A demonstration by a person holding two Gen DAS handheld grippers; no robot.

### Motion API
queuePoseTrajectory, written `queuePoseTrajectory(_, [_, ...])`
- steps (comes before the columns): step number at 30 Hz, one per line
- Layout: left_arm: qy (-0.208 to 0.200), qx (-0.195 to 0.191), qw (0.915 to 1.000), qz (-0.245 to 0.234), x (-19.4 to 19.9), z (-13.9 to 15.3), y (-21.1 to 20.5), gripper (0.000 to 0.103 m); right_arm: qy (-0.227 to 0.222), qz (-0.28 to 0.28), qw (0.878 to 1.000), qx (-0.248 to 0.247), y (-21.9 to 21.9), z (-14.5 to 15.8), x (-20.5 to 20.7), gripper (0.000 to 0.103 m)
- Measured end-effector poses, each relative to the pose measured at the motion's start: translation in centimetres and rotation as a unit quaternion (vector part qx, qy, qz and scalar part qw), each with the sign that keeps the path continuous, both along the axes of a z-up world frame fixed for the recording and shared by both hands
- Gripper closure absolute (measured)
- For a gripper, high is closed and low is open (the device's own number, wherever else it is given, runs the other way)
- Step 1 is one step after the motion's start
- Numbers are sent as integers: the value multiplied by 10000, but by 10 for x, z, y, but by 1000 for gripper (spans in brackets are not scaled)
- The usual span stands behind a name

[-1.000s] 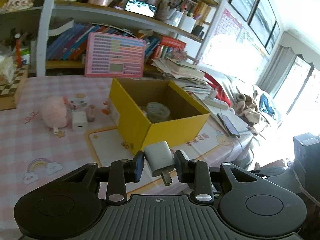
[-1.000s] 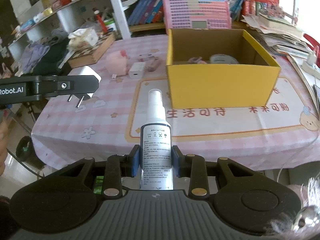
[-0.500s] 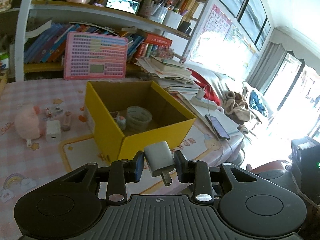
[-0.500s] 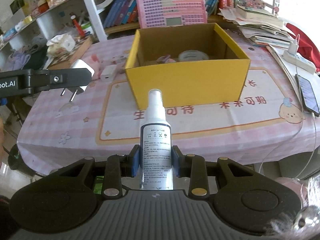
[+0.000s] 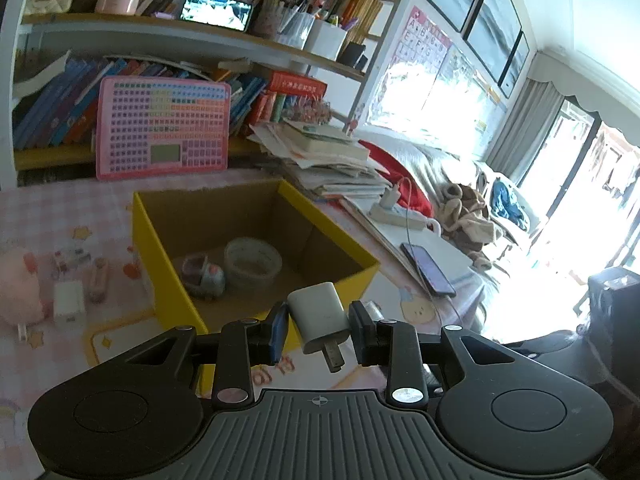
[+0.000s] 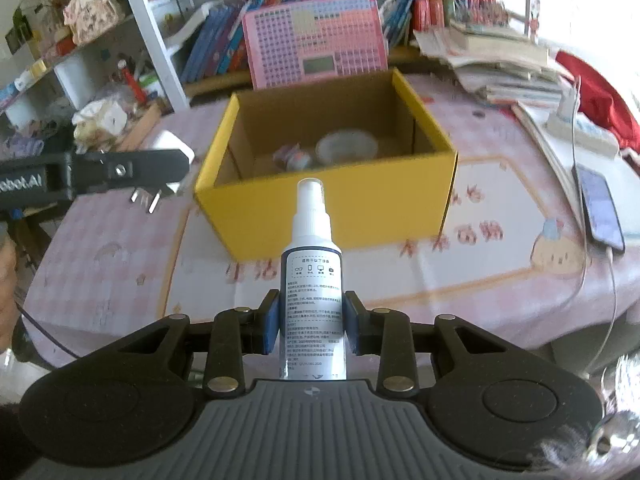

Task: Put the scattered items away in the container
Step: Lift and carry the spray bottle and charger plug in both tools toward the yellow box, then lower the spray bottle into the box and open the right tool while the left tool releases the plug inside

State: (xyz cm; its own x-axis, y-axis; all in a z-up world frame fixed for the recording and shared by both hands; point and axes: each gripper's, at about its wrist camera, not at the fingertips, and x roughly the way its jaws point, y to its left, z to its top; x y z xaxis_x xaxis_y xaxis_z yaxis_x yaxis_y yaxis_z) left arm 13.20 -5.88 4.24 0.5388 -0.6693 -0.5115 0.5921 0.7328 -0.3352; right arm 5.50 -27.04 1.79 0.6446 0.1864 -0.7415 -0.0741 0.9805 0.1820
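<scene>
A table [image 6: 120, 264] under a pink checked cloth is carrying everything — a yellow cardboard box [image 6: 328, 216] is sitting open on a printed mat [image 6: 460, 264] near the middle. To the box's left a pink plush toy [image 5: 16, 288], a white charger [image 5: 69, 303] and a few small items are lying close together. On the right side a phone [image 6: 600, 208] is lying beside a power strip [image 6: 584, 134] — behind them a pile of books and papers [image 6: 500, 64] is stacking up.

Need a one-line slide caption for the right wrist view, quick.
Right gripper holds a spray bottle upright before the yellow box, while the left gripper carries a white charger alongside.
</scene>
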Motion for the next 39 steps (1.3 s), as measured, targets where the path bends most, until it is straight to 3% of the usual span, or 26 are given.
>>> queuePoseTrajectory(17, [-150, 352, 9985, 381, 64, -4, -40, 72, -556, 603, 9965, -157, -32, 25, 96, 73])
queuePoseTrajectory(24, [117, 895, 9952, 373, 92, -26, -65, 72, -269, 1227, 9910, -457, -30, 3, 154, 73])
queuePoseTrajectory(33, [667, 1355, 9878, 370, 117, -64, -83, 72, 335, 2135, 9701, -1110, -13, -46, 210, 73])
queuePoseTrajectory(39, [749, 1581, 9844, 202, 124, -69, -97, 71, 509, 2517, 9563, -1397, -7, -59, 226, 73])
